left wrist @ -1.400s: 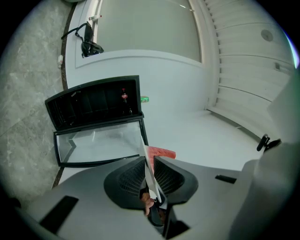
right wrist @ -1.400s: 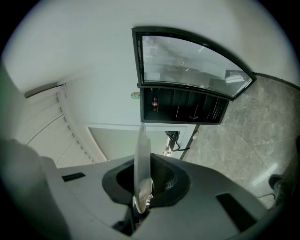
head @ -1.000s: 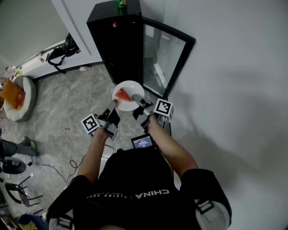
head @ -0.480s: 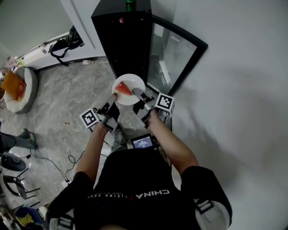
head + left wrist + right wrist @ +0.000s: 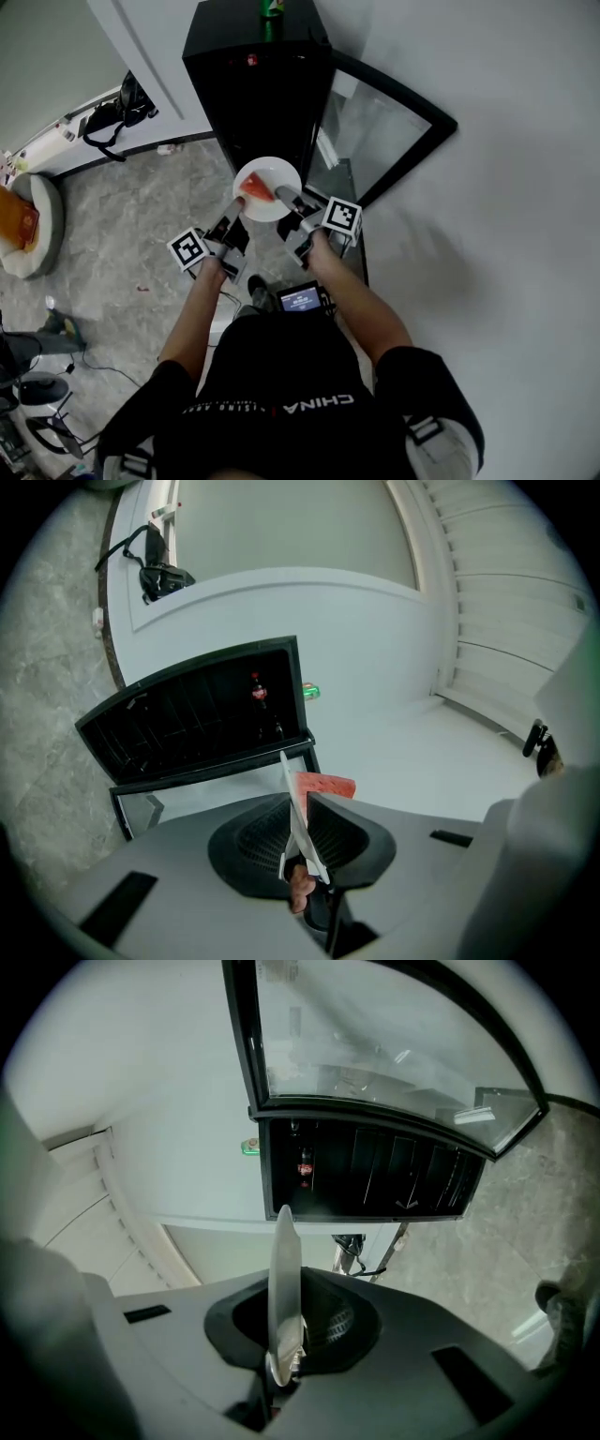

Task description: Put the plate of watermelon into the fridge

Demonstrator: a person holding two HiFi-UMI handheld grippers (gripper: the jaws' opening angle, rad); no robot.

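Observation:
A white plate (image 5: 272, 178) with a red watermelon slice (image 5: 254, 188) hangs in the air just in front of the black fridge (image 5: 258, 84). Its glass door (image 5: 380, 131) stands swung open to the right. My left gripper (image 5: 236, 212) is shut on the plate's left rim, and my right gripper (image 5: 285, 199) is shut on its right rim. In the left gripper view the plate (image 5: 298, 822) shows edge-on between the jaws of the left gripper (image 5: 305, 844), with the watermelon (image 5: 324, 786) beyond it. The right gripper (image 5: 286, 1335) pinches the plate's rim (image 5: 284, 1279), and the dark fridge interior (image 5: 375, 1171) lies ahead.
A green bottle (image 5: 270, 9) stands on top of the fridge. A black bag (image 5: 120, 101) lies by the white wall at the left, and a round cushion (image 5: 28, 220) sits at the far left. Cables trail across the grey floor (image 5: 141, 234). A white wall runs along the right.
Both grippers have carried the plate forward, and it now sits closer to the fridge's open front. The grip on the plate looks the same.

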